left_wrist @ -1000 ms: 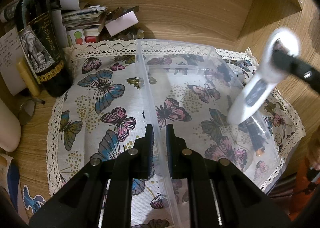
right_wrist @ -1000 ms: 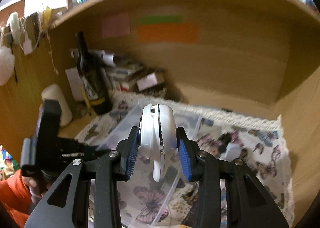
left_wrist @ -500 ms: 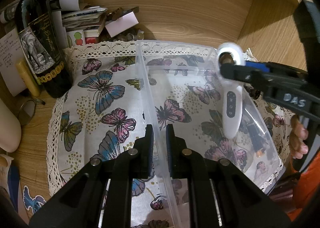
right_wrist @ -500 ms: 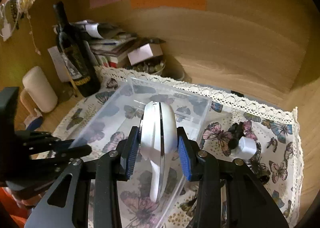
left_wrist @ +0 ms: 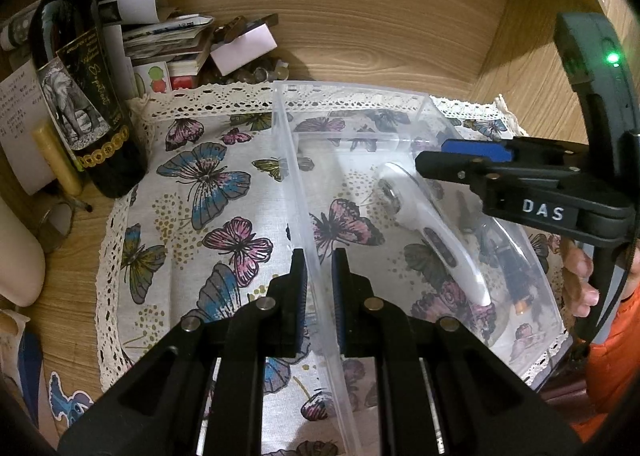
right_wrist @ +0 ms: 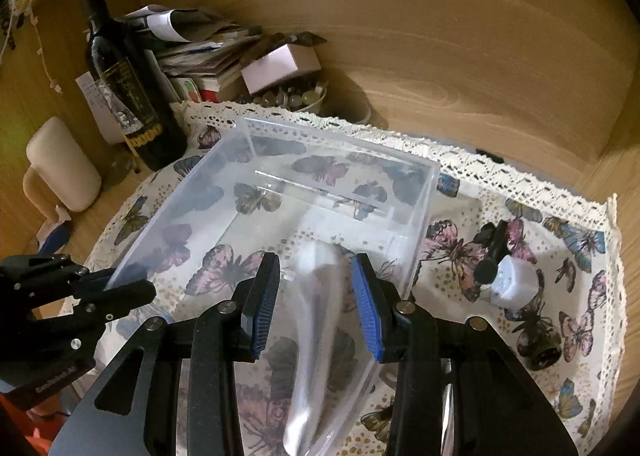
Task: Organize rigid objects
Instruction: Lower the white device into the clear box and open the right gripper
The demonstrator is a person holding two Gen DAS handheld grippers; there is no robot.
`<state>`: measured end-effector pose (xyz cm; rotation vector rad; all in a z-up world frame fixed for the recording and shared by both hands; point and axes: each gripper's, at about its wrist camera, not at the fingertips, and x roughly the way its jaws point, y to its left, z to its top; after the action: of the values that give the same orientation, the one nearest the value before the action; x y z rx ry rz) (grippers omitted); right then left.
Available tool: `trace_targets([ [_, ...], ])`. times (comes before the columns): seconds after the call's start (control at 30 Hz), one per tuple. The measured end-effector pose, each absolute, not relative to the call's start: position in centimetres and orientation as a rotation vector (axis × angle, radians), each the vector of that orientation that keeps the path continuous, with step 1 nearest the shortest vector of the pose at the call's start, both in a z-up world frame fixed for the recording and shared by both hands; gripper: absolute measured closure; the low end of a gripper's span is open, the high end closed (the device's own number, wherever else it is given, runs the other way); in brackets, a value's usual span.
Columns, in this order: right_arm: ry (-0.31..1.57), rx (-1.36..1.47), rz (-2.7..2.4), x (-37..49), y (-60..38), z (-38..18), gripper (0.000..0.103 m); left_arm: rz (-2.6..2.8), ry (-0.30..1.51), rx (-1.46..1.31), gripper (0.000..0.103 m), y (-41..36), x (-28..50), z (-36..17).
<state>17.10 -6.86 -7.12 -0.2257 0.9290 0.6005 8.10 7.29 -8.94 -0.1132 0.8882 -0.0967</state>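
Observation:
A clear plastic bin [left_wrist: 360, 103] stands on a butterfly-print cloth [left_wrist: 208, 191]. My left gripper [left_wrist: 320, 276] is shut on the bin's left wall; it shows in the right wrist view [right_wrist: 120, 288] too. A white handheld device [left_wrist: 432, 232] lies inside the bin and appears blurred in the right wrist view [right_wrist: 316, 320]. My right gripper [right_wrist: 316, 296] is open and empty just above the device, over the bin; it shows in the left wrist view [left_wrist: 460, 163] as well. A small dark object [left_wrist: 516, 280] lies inside the bin along its right wall.
A dark wine bottle [left_wrist: 80, 95] stands at the back left with stacked papers and boxes [left_wrist: 172, 43] beside it. A white cube plug [right_wrist: 512, 284] and dark pieces [right_wrist: 536, 336] lie on the cloth right of the bin. Wooden walls enclose the back and right.
My right gripper lowered the white device into the bin, opened and let it go. The device now lies on the bin floor. My left gripper has kept hold of the bin wall.

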Motion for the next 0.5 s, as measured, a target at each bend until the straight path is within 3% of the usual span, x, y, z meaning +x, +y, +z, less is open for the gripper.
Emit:
trace_targets([
  [0.17,0.879,-0.234,0.57,16.5,-7.7,-5.6,0.066,-0.093,0.887,-0.117,0.091,7.3,8.1,-8.9],
  [0.5,0.787,-0.183,0.387,16.8,-14.7,-2.2,0.042,-0.088,0.888,-0.121,0.091,7.2,8.0,-8.9],
])
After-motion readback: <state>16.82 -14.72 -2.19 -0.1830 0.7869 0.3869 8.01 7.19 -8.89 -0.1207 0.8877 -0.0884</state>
